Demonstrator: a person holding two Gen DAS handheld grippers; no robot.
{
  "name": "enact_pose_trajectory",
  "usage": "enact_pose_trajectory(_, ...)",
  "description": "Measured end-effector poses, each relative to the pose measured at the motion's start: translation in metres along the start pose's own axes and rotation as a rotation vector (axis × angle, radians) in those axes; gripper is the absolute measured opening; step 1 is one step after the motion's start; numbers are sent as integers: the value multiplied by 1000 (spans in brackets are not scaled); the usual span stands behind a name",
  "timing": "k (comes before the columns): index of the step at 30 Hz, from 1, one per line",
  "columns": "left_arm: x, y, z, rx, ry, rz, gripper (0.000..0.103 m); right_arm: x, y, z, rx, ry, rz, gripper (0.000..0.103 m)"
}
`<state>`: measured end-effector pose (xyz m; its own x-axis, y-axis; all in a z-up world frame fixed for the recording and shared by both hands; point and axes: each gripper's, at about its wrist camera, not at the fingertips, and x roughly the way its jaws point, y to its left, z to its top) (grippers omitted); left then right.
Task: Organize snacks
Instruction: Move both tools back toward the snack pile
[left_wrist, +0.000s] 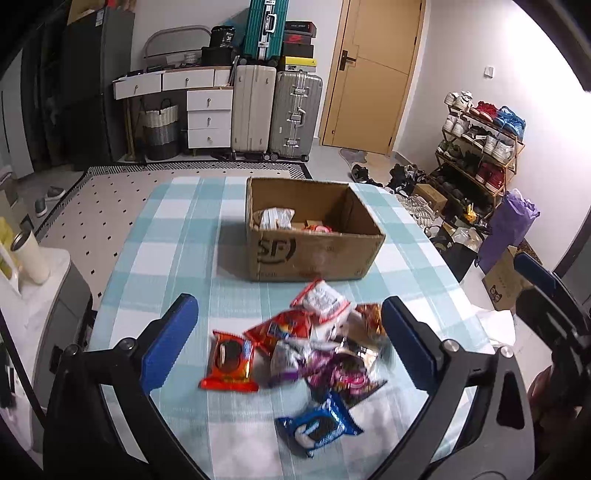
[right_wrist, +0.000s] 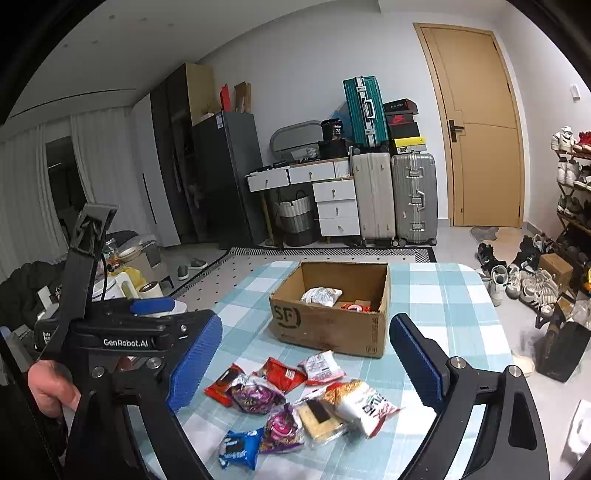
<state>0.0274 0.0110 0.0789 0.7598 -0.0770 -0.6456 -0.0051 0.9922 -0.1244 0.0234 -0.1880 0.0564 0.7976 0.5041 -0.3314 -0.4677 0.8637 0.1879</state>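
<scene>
- The left gripper (left_wrist: 290, 338) is hovering with its blue-padded jaws spread wide and nothing between the pads, framing the heap of snack packets (left_wrist: 303, 350) lying below it, a stance that looks made for choosing one.
- The right gripper (right_wrist: 306, 363) is likewise standing released and empty, jaws apart over the same heap; beside it, at the left of its view, a hand (right_wrist: 51, 387) is gripping the handle of the other tool.
- The loose packets are sitting together near the table's (left_wrist: 177, 236) front edge, several overlapping, so a clean pinch on a single wrapper will probably call for starting at the fringe.
- An orange packet (left_wrist: 229, 363) is lying on the left fringe of the heap, and a blue packet (left_wrist: 317, 428) is lying nearest the front edge, a little apart from the rest; both look like the easiest first picks.
- A red-edged white packet (left_wrist: 322, 300) is lying at the far side of the heap, just short of the box.
- The open cardboard box (left_wrist: 314, 254) is standing past the heap toward the table's far edge, open side up, evidently the collecting place; a few packets are already resting inside, so the sorting appears partly done, with most snacks still outside.
- The checked cloth is covering the whole table top beneath everything.
</scene>
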Motion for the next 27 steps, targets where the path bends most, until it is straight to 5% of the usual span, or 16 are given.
enact_pose_trajectory(8, -4, 0, -39, 47, -12, -7, 101, -16, 8, -25, 3, 17, -4, 97)
enact_pose_trajectory(27, 53, -4, -118, 90, 161, -143, 101, -26, 1, -69, 75, 68, 13, 99)
